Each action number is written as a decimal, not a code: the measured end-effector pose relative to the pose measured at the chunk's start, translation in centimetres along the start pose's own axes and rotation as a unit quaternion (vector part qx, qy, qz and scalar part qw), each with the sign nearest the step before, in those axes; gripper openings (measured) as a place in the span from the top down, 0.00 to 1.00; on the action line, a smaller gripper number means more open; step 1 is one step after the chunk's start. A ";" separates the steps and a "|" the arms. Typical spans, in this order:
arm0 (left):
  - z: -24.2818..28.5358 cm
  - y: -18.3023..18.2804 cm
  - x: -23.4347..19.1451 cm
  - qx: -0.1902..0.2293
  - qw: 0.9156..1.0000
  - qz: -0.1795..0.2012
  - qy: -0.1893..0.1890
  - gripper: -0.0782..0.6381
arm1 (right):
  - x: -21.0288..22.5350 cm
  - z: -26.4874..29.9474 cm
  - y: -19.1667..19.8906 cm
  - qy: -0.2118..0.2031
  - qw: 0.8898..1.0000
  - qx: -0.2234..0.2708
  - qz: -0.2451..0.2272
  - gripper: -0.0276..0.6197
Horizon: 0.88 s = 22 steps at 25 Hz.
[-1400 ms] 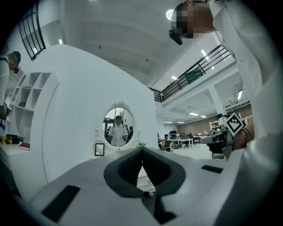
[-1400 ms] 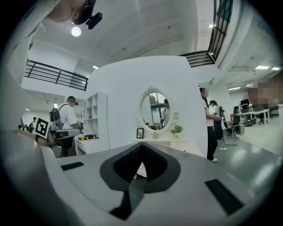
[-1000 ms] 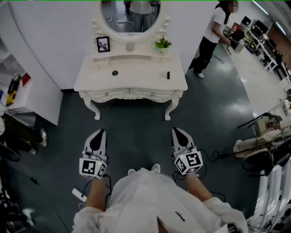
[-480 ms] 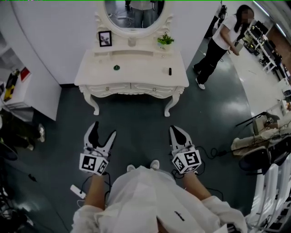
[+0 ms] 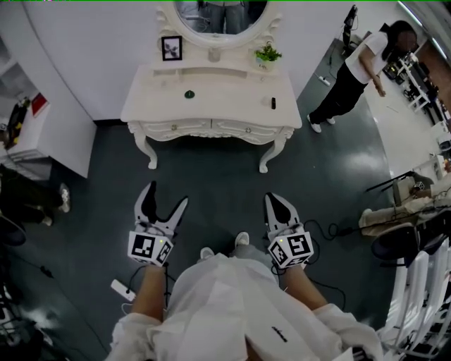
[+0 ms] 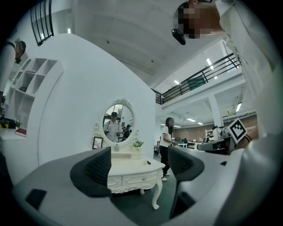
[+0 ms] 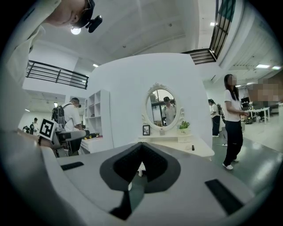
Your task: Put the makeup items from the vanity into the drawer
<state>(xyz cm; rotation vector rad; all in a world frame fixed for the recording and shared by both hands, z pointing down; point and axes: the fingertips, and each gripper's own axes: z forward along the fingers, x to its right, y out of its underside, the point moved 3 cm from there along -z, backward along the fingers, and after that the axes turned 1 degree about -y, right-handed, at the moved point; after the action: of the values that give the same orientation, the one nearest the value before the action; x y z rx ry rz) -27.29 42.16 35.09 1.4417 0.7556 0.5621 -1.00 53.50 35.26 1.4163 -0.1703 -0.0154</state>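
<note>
The white vanity [image 5: 211,106] stands ahead across the dark floor, both drawers [image 5: 176,128] closed. On its top lie a small round dark item [image 5: 189,94] and a slim dark tube [image 5: 273,103]. My left gripper [image 5: 166,195] is held low over the floor, well short of the vanity; its jaws are opening and nothing is between them. In the left gripper view the pads [image 6: 99,165] stand wide apart and frame the vanity [image 6: 132,170]. My right gripper [image 5: 275,200] is level with it, shut and empty. Its closed jaws partly hide the vanity [image 7: 177,142] in the right gripper view.
A picture frame [image 5: 171,48], a small plant [image 5: 267,53] and an oval mirror [image 5: 215,10] sit at the vanity's back. A person [image 5: 359,67] stands to the right of it. A white shelf unit [image 5: 32,137] is at the left, chairs and cables [image 5: 394,211] at the right.
The left gripper's jaws have gone from shut to wide apart. The vanity sits slightly further right in the view. The person at the right has stepped away.
</note>
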 end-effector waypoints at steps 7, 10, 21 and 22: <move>0.9 -0.2 -0.7 0.002 1.000 0.003 0.000 0.36 | 0.1 1.4 -0.1 -0.003 1.000 0.002 -0.003 0.93; 1.5 0.0 -0.5 -0.001 1.000 0.004 0.002 0.36 | 0.4 2.1 0.1 -0.008 1.000 0.002 -0.003 0.93; 9.5 0.9 -2.6 -0.013 1.000 0.007 -0.007 0.36 | 5.2 9.8 -0.5 -0.038 0.999 0.008 0.004 0.93; 10.6 1.0 -2.8 -0.015 1.000 0.007 -0.008 0.36 | 5.9 10.6 -0.5 -0.041 0.999 0.007 0.004 0.93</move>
<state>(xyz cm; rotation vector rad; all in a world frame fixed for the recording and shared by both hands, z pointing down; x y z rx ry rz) -21.09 33.13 36.12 1.4236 0.7226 0.5699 3.54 42.33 36.93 1.4297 -0.2451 -0.0656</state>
